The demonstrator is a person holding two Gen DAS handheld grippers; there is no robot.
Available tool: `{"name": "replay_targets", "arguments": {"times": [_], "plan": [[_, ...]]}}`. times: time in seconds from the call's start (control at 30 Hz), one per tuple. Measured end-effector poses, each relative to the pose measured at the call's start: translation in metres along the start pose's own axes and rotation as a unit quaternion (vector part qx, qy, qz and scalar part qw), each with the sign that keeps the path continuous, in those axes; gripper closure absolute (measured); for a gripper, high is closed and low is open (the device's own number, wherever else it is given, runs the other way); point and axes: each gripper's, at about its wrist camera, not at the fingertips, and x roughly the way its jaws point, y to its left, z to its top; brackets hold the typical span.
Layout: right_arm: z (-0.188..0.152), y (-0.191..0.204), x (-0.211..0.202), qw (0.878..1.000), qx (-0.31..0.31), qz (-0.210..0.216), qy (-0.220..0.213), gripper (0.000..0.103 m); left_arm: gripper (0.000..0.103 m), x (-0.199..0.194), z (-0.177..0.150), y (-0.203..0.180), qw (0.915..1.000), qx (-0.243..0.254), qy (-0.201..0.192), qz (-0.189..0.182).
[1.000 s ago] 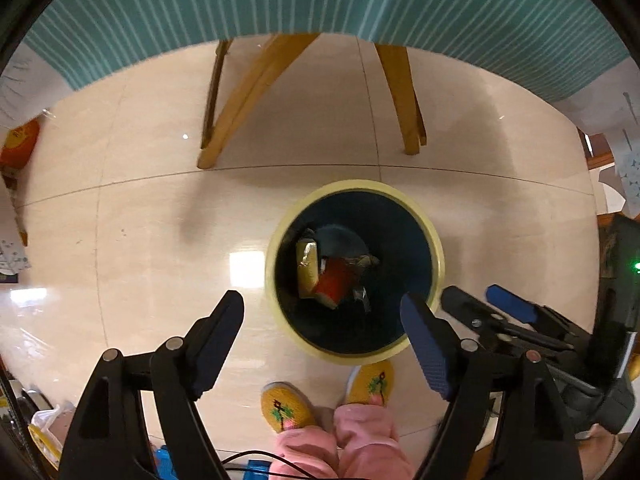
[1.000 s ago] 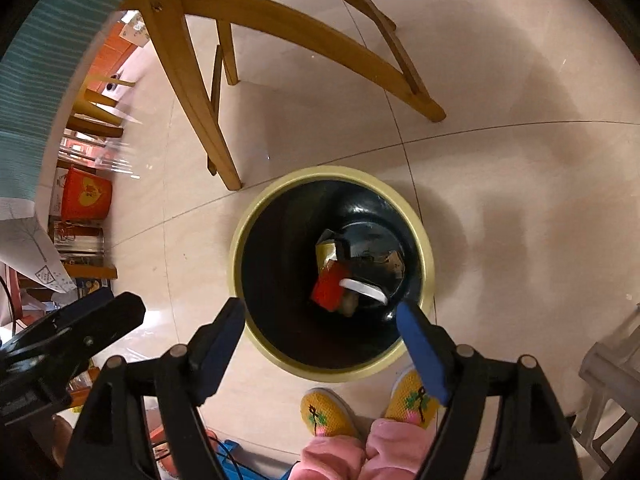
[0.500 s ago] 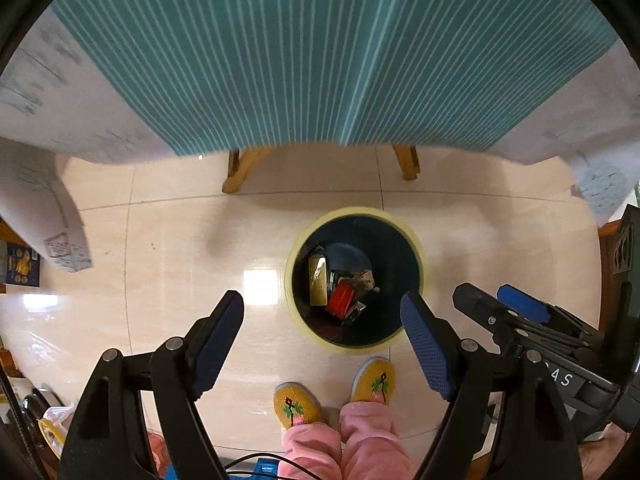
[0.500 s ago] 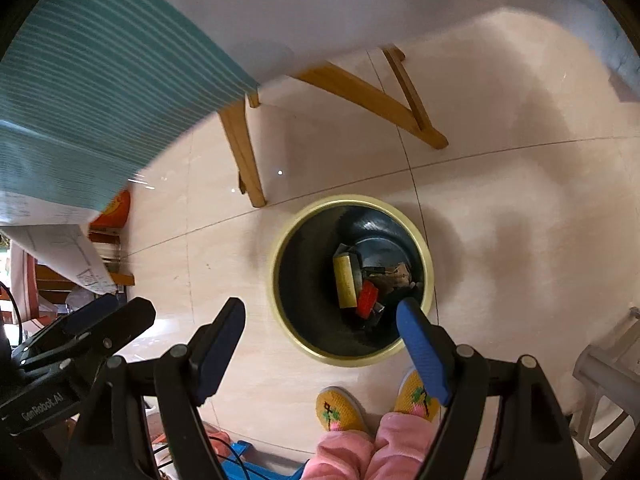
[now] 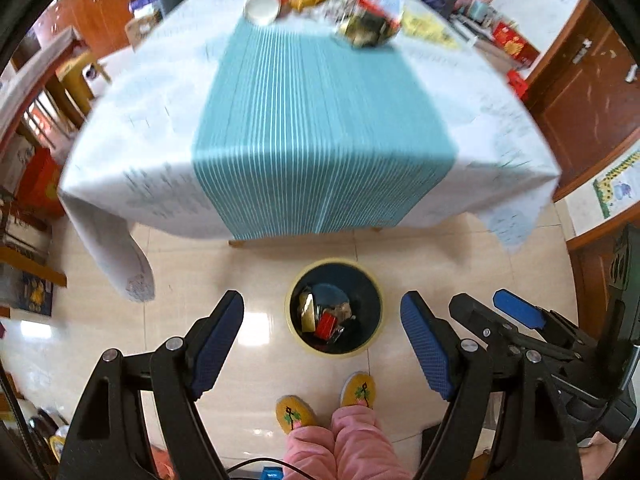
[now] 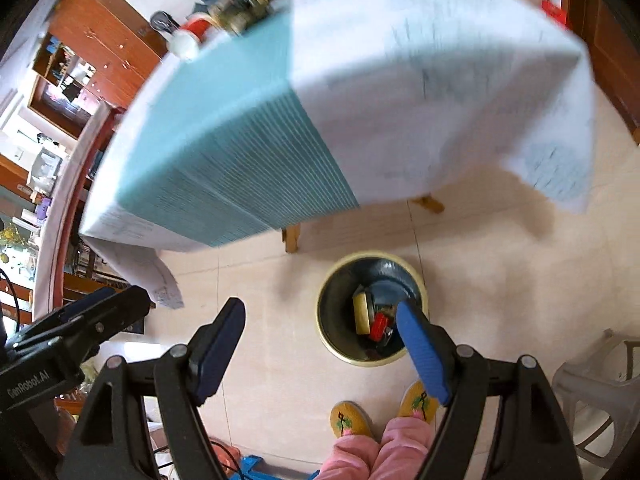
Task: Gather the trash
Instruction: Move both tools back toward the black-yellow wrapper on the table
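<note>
A dark waste bin with a yellow rim [image 5: 291, 320] [image 6: 416, 276] stands on the tiled floor below both grippers, with red and yellow wrappers [image 5: 325, 322] [image 6: 378, 326] inside. On the far end of the table lies a blurred pile of trash [image 5: 362, 24] [image 6: 240, 14] beside a white cup [image 5: 262, 8]. My left gripper [image 5: 322, 334] is open and holds nothing, high above the bin. My right gripper [image 6: 320, 338] is open and holds nothing too; it also shows at the right of the left wrist view [image 5: 500, 312].
A table under a white cloth with a teal striped runner [image 5: 316, 120] [image 6: 224, 132] fills the upper half. A person's yellow slippers [image 5: 294, 414] [image 6: 350, 418] and pink trousers stand before the bin. A grey plastic chair [image 6: 596, 392] is at the right, wooden cabinets [image 5: 580, 92] around.
Both grippers have risen from just above the bin to above table height. The bin looks much smaller, and the table top with its trash has come into view. Both stayed open.
</note>
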Motion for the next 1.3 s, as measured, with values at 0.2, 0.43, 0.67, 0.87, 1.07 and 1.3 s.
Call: {"name": "replay_targets", "arguments": {"times": [0.2,0.43,0.67,0.87,1.07,1.3], "plan": [[0.006,0.032,-0.064,0.999,-0.021,0.000,-0.031,0.024,0.024,-0.058,0.012,0.001,0.9992,0.008,-0.037,-0.014],[0.016,0.054,-0.116,0.997,-0.031,0.003,-0.075,0.024,0.023,-0.113,0.031,0.001,0.9963,0.007,-0.080,-0.030],[0.035,0.069,-0.148,0.992,-0.040,-0.005,-0.119,0.024,0.023,-0.148,0.057,0.003,0.9920,0.012,-0.122,-0.032],[0.061,0.084,-0.165,0.988,-0.052,-0.010,-0.146,0.024,0.017,-0.167,0.083,0.008,0.9880,0.006,-0.150,-0.038],[0.099,0.086,-0.167,0.984,-0.067,-0.007,-0.166,0.024,0.014,-0.163,0.118,0.003,0.9858,0.001,-0.164,-0.034],[0.168,0.063,-0.144,0.983,-0.083,0.001,-0.164,0.024,0.014,-0.115,0.180,-0.012,0.9890,-0.033,-0.142,-0.024]]}}
